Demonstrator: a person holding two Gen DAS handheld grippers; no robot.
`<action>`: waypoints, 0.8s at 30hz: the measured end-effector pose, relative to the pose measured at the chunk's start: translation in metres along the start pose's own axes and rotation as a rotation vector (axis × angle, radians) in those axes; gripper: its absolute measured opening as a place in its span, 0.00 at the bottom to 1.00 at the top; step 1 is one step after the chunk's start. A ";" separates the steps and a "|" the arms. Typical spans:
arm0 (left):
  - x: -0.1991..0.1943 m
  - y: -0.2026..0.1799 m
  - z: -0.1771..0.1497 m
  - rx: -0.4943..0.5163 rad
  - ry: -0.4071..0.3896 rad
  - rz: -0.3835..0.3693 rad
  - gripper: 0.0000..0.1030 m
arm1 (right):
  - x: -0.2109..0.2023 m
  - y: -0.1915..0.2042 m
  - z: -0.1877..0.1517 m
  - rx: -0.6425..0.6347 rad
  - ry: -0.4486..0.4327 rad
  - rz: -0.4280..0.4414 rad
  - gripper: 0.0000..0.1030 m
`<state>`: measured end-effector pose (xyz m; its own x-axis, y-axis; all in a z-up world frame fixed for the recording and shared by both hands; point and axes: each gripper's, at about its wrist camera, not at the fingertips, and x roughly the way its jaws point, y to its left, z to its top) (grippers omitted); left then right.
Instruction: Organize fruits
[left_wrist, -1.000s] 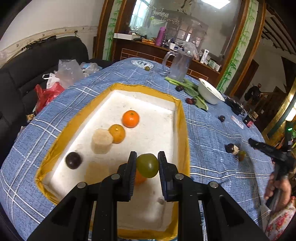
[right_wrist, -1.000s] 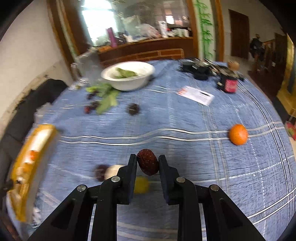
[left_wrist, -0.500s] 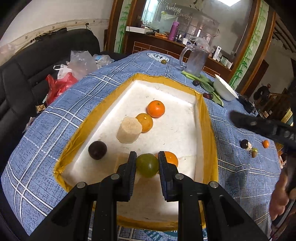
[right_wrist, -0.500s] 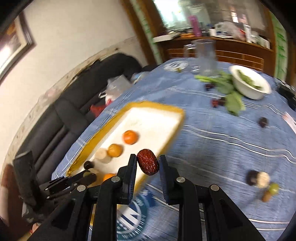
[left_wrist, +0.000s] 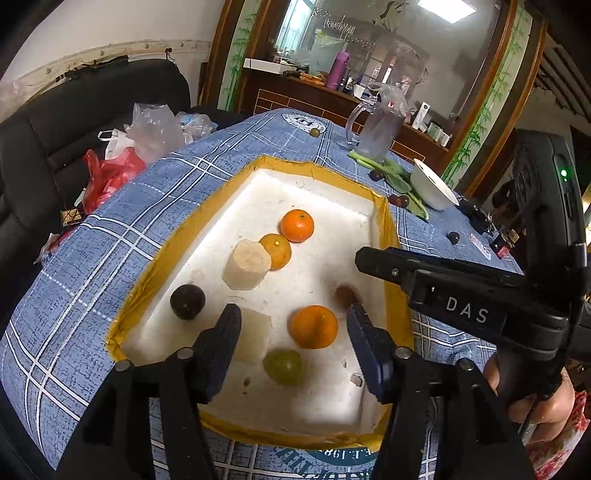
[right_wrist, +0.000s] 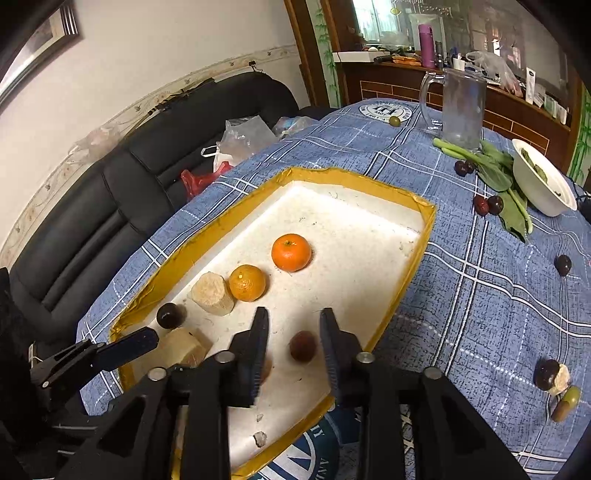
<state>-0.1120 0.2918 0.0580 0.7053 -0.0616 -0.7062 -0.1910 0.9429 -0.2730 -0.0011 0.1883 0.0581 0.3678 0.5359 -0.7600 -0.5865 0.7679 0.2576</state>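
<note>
A white foam tray with a yellow rim (left_wrist: 258, 164) (right_wrist: 354, 177) lies on the blue plaid table. My left gripper (left_wrist: 293, 336) is open above its near end; a green fruit (left_wrist: 283, 366) lies on the tray floor between its fingers, beside an orange (left_wrist: 313, 326). My right gripper (right_wrist: 293, 341) is open over the tray; a dark red date (right_wrist: 303, 345) (left_wrist: 345, 295) lies between its fingers. Two more oranges (right_wrist: 291, 252) (right_wrist: 246, 282), a dark plum (right_wrist: 169, 315) and pale cut chunks (right_wrist: 212, 293) sit in the tray.
On the cloth right of the tray lie several dark fruits (right_wrist: 562, 264), a green fruit (right_wrist: 570, 397), leafy greens (right_wrist: 498, 177), a white bowl (right_wrist: 543, 184) and a glass pitcher (right_wrist: 461, 109). A black sofa (right_wrist: 110, 206) with plastic bags stands to the left.
Both grippers opened. The green fruit dropped from my left gripper onto the tray. My right gripper swung over the tray and let go of the red date there.
</note>
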 end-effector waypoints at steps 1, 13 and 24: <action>-0.001 -0.001 0.000 0.001 0.000 0.001 0.58 | -0.001 0.001 0.001 0.003 -0.004 -0.002 0.39; -0.050 -0.044 0.022 0.128 -0.061 -0.065 0.64 | -0.102 -0.042 -0.012 0.035 -0.141 -0.116 0.39; -0.152 -0.164 0.120 0.403 -0.258 -0.144 0.77 | -0.328 -0.122 0.035 0.014 -0.346 -0.511 0.47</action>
<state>-0.1057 0.1858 0.2889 0.8607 -0.1652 -0.4815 0.1634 0.9855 -0.0460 -0.0252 -0.0685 0.2966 0.8142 0.1796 -0.5522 -0.2652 0.9610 -0.0785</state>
